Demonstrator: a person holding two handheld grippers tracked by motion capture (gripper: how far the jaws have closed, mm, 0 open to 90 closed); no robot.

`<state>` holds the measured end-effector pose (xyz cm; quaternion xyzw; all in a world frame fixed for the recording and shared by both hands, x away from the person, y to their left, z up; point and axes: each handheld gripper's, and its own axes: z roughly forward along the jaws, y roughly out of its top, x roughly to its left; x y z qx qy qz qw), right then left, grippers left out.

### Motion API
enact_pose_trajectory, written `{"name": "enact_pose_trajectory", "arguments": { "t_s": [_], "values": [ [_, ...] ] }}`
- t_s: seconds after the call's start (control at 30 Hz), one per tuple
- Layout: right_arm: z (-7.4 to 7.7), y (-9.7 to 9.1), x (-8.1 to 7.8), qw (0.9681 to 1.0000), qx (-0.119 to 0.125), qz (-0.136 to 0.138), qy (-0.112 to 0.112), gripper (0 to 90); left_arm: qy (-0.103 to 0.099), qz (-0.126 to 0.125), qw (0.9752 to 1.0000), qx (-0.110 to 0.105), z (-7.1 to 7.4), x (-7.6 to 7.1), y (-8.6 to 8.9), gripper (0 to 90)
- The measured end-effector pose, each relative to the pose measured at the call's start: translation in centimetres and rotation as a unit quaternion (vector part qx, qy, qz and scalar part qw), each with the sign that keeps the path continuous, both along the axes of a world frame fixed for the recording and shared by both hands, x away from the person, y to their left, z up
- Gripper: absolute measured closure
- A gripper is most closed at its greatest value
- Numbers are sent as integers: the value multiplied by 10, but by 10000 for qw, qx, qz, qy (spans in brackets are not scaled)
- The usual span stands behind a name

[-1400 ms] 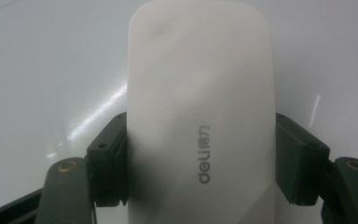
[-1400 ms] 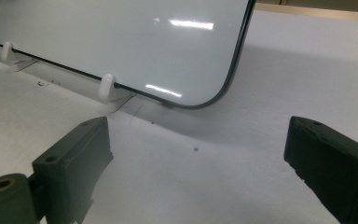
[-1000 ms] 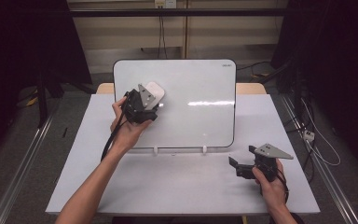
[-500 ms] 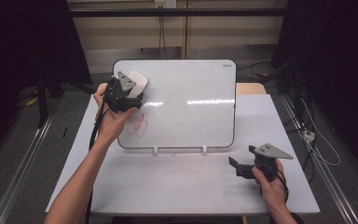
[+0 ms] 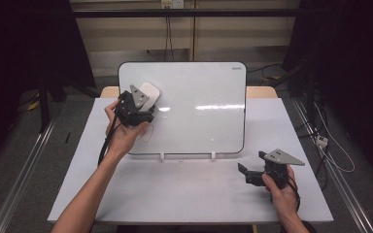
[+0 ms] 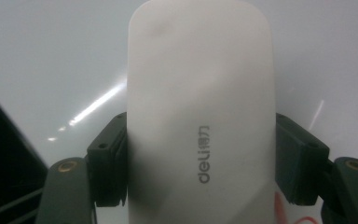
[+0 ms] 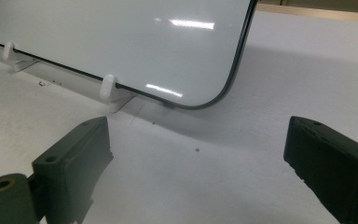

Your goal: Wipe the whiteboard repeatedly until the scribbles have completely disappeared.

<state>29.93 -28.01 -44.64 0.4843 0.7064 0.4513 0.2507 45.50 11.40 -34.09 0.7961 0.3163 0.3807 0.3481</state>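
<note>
A white whiteboard [image 5: 199, 111] stands tilted on clips at the table's back. My left gripper [image 5: 143, 103] is shut on a white eraser [image 5: 149, 92] with grey "deli" lettering, and holds it against the board's upper left area. In the left gripper view both black pads press the sides of the eraser [image 6: 200, 116]. A faint red scribble [image 5: 148, 133] remains on the board just below that hand, and some red [image 6: 284, 210] shows beside the eraser. My right gripper [image 5: 252, 172] rests low on the table at front right, its jaws wide apart and empty [image 7: 196, 163].
The white table [image 5: 184, 194] carries the board's two white clip feet [image 5: 161, 156] near its lower edge; one foot [image 7: 107, 86] lies just ahead of the right gripper. Dark floor, rails and cables [image 5: 330, 150] surround the table.
The left gripper carried the eraser up to the board's top left corner, then back down and right. The red scribble looks fainter than half a second ago. The right gripper has not moved.
</note>
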Motion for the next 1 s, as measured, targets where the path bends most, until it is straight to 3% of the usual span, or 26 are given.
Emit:
{"name": "enact_pose_trajectory", "arguments": {
  "t_s": [0.1,0.27,0.37,0.83,1.0],
  "values": [
    [0,0,0,10000,2,1,2,75,-15,-82,9999,148,-6,-6,-10,310],
    [0,-1,0,10000,11,17,-3,75,-31,-142,9998,132,-12,-12,-17,310],
    [0,-1,0,10000,10,20,-3,74,-41,-200,9995,245,-16,-16,-21,310],
    [0,-1,0,10000,9,13,8,75,112,-291,9991,286,-10,-11,-13,310],
    [0,-1,0,10000,7,15,6,75,156,-169,9997,101,-5,-6,0,310]
  ]
}}
